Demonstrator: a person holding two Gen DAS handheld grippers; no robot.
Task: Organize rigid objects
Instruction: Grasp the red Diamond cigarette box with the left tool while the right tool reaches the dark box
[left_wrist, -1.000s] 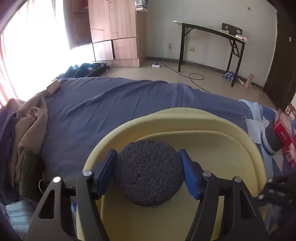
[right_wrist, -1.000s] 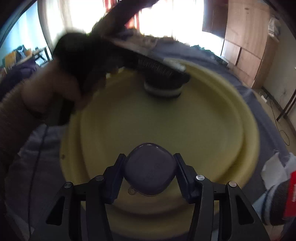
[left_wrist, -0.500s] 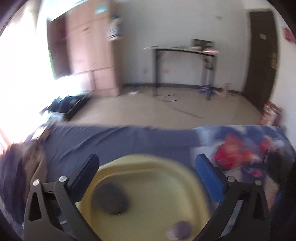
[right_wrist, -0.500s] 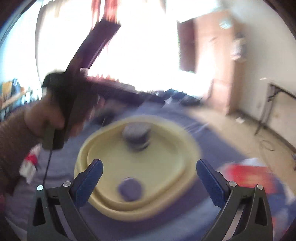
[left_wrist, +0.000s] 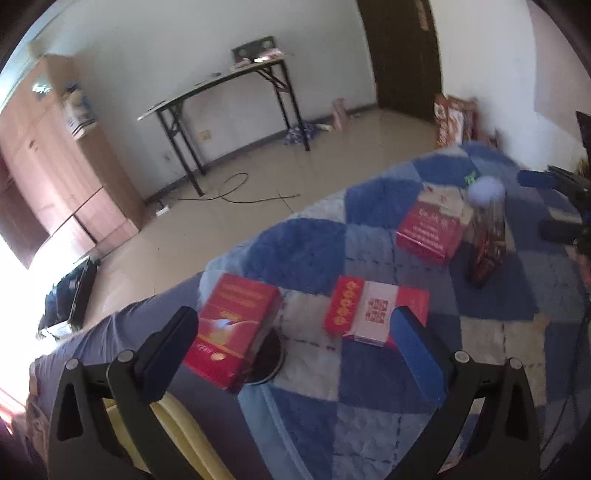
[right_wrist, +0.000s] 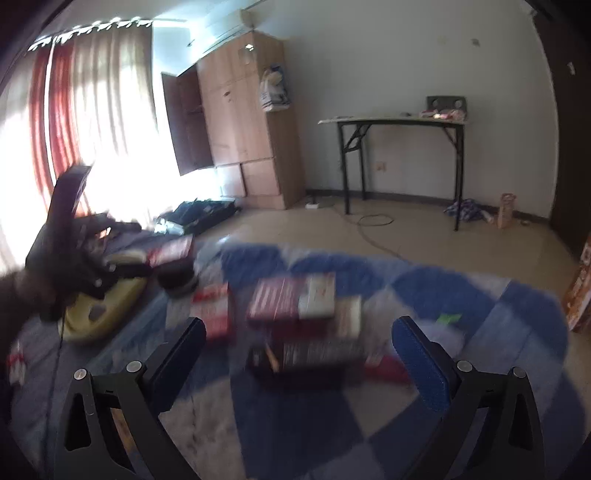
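My left gripper (left_wrist: 295, 332) hangs open and empty over a blue checked blanket (left_wrist: 369, 398). Between and beyond its fingers lie a red box (left_wrist: 232, 328), leaning on a dark round disc (left_wrist: 269, 358), and a flat red-and-white box (left_wrist: 373, 310). Farther off stand another red box (left_wrist: 432, 229) and a tall dark box (left_wrist: 487, 243). The yellow tray (left_wrist: 173, 417) shows at the lower left. My right gripper (right_wrist: 299, 328) is also open and empty, above a blurred cluster of red boxes (right_wrist: 291, 299) and a dark box (right_wrist: 306, 354). The yellow tray (right_wrist: 103, 310) lies to its left.
The bed ends at a tiled floor (left_wrist: 221, 229) with a cable across it. A black folding table (right_wrist: 399, 122) and a wooden wardrobe (right_wrist: 240, 140) stand by the walls. A hand holding the other gripper (right_wrist: 66, 258) fills the left of the right wrist view.
Both grippers have let go of the black disc and the purple piece in the yellow tray, opened wide, and swung away from the tray to the boxes on the checked blanket.
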